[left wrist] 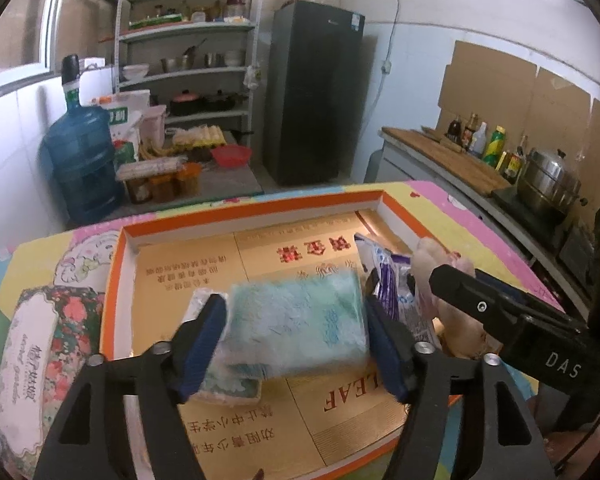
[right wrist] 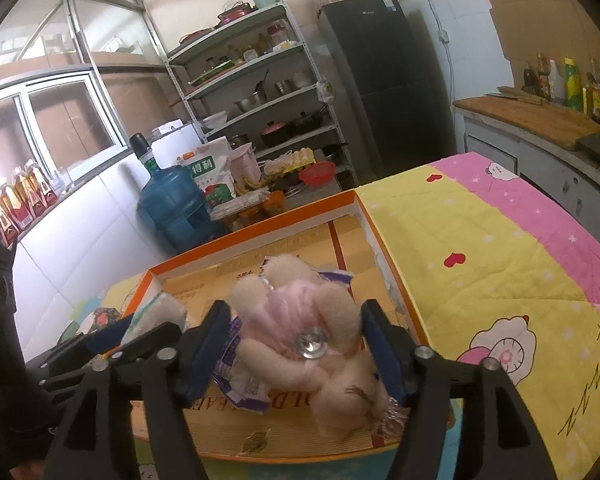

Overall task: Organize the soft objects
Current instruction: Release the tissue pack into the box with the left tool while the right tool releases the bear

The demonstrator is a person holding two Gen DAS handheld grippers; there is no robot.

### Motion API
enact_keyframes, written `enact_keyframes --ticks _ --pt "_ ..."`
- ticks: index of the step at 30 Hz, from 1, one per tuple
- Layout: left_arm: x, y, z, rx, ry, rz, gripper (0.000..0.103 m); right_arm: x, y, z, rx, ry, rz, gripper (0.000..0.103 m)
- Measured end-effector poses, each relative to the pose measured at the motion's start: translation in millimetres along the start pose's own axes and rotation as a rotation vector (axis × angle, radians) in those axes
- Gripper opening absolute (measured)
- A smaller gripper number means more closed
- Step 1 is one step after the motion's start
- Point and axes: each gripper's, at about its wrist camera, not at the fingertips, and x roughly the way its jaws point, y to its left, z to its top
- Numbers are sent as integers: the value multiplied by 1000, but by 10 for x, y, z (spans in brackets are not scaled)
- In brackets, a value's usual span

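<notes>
Left wrist view: the left claw (left wrist: 296,340) stands released around a pale green tissue pack (left wrist: 300,320) lying in the orange-rimmed box (left wrist: 112,280).

Right wrist view: the right claw (right wrist: 296,344) is released astride a plush rabbit (right wrist: 320,332), also boxed. Judging by this, sorting looks nearly finished.

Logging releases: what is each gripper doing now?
Left gripper: open, around the pale green tissue pack.
Right gripper: open, around the beige plush bear in pink dress.
</notes>
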Motion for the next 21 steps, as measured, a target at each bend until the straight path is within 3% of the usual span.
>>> enact_keyframes --ticks 21 --pt "-524 153 70 5 -64 18 77 -198 167 44 -39 -61 6 75"
